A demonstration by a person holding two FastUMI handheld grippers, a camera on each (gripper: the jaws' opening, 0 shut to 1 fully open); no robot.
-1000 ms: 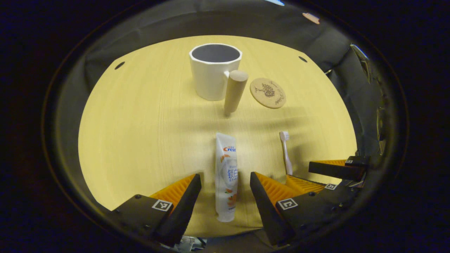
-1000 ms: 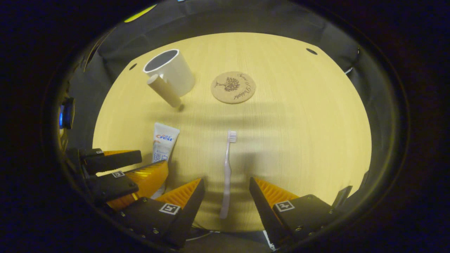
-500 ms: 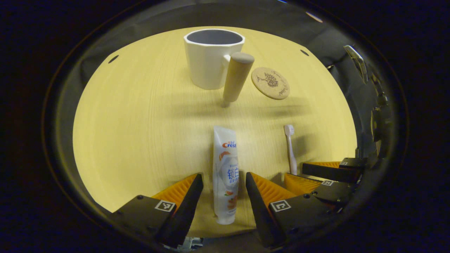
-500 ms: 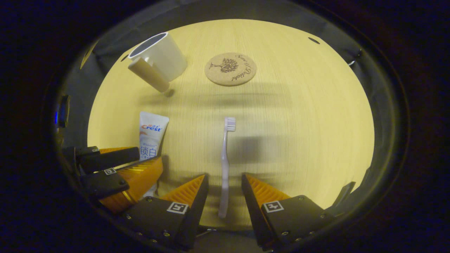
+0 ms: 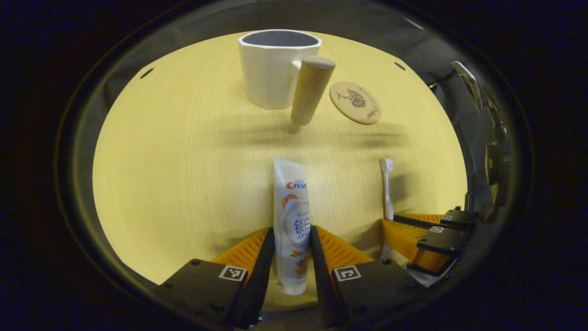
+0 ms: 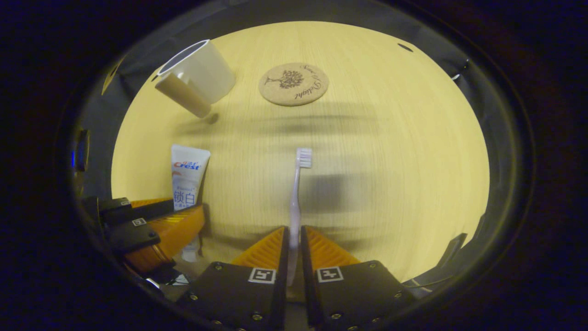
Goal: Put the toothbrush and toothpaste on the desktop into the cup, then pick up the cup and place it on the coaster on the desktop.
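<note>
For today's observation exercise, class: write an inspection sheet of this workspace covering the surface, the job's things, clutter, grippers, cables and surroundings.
Surface: pale wood desktop, bare around the items.
Job's things: toothpaste and toothbrush lie flat; white cup with a wooden handle stands upright and looks empty; round cork coaster beside it carries nothing.
Clutter: nothing seen.
Grippers: left gripper closed on the toothpaste; right gripper closed on the toothbrush handle.
Cables: nothing seen.
Surroundings: dark cloth wall behind the desktop.
</note>
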